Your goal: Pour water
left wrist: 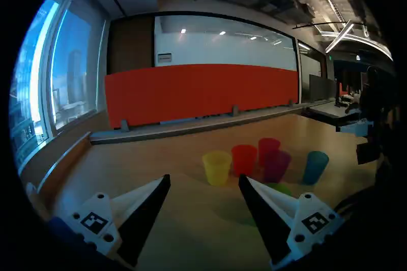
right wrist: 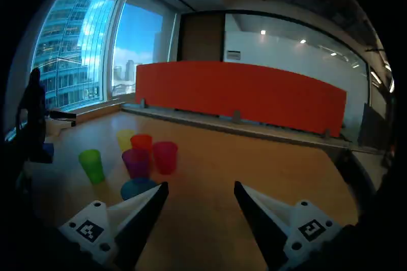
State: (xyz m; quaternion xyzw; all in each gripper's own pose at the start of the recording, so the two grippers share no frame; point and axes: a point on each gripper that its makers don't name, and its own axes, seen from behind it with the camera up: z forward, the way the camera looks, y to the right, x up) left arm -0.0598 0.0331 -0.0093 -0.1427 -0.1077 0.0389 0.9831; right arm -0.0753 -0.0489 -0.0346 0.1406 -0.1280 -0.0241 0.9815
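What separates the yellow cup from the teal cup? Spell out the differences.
Colour: the yellow cup is pale yellow, the teal cup blue-green. Placement: in the left gripper view the yellow cup stands close beside the red cup, the teal cup alone at the right. In the right gripper view the teal cup is nearest the camera, the yellow cup at the back. Both stand upright on the wooden table.

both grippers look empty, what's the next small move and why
Probably ease the right gripper forward and slightly toward its left finger to straddle the teal cup, the nearest to its fingertips. It and the left gripper are open and hold nothing, so a cup must be gripped first. Which cups hold water can't be seen.
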